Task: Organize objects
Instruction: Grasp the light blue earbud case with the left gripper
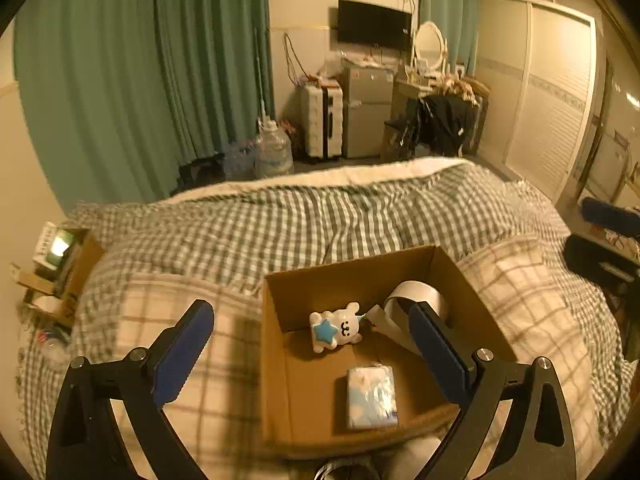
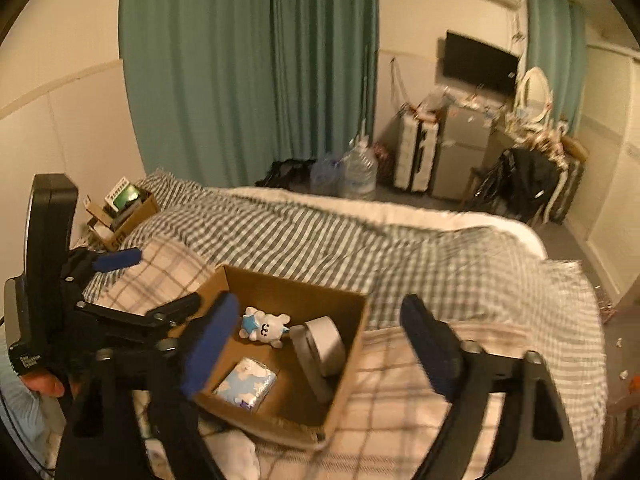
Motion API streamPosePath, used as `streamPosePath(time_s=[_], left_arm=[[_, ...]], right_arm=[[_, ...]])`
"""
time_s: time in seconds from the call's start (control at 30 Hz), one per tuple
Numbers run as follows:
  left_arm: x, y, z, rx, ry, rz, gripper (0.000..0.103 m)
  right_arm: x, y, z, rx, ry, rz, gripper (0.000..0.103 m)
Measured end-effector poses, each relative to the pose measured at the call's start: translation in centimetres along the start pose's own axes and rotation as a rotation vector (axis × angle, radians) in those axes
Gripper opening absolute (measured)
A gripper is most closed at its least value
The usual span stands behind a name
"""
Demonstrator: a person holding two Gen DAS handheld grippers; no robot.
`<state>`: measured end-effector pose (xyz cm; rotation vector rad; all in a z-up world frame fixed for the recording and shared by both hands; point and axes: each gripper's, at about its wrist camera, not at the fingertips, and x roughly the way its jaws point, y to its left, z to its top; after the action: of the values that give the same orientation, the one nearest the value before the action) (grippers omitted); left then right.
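An open cardboard box (image 1: 280,360) sits on the bed; it also shows in the right wrist view (image 2: 348,344). Inside lie a white bear toy with a blue star (image 1: 336,326) (image 2: 264,326), a blue-white tissue pack (image 1: 371,396) (image 2: 246,382) and a roll of white tape (image 1: 420,300) (image 2: 326,340). My left gripper (image 1: 312,324) is open and empty, held just above the box's near side. My right gripper (image 2: 320,328) is open and empty, above the box from the right. The left gripper's body shows in the right wrist view (image 2: 120,312).
The bed has a green checked quilt (image 1: 320,216) and plaid pillows (image 1: 180,320). A box of clutter (image 1: 56,268) stands at the bed's left. Water jugs (image 1: 272,152), a suitcase (image 1: 322,122), a small fridge (image 1: 366,112) and a dresser (image 1: 440,92) stand at the far wall.
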<state>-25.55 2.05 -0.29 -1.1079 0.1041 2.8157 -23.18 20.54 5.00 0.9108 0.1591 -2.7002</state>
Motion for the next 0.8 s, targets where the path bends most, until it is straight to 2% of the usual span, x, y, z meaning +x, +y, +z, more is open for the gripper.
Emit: streamPosePath(time_s=[0.23,0.37,0.5,0.57,0.7,0.8], left_arm=[[-6.7,1.6,-2.0,-0.023,-0.037,0.031,0.103],[-9.1,2.4,-4.4,-0.012,-0.047,0.063,0.103],[-10.1,2.7,-7.6,-0.041,-0.035,0.083,0.103],[-10.0,2.6,-9.4,-0.071,-0.024,0.068,0.103],[-8.7,2.1,-13.3,-0.13,0.008,0.027,0.103],[-7.0,1.4,-15.7,-0.137,0.056,0.02,0.103]], right_arm=[[-8.7,0.6,-0.3,-0.022,-0.073,-0.077,0.102],[-11.6,1.4,-2.3,-0.026,-0.085,-0.093,0.103],[-11.9,2.0,-5.0,-0.025,-0.071,-0.099,0.103],[-11.4,2.5,-7.0,-0.018,-0.06,-0.096,0.103],[-9.4,3.7,-10.3,0.004,-0.023,-0.052,0.103],[-7.3,4.4,-12.6,0.01,0.029,-0.023,0.103]])
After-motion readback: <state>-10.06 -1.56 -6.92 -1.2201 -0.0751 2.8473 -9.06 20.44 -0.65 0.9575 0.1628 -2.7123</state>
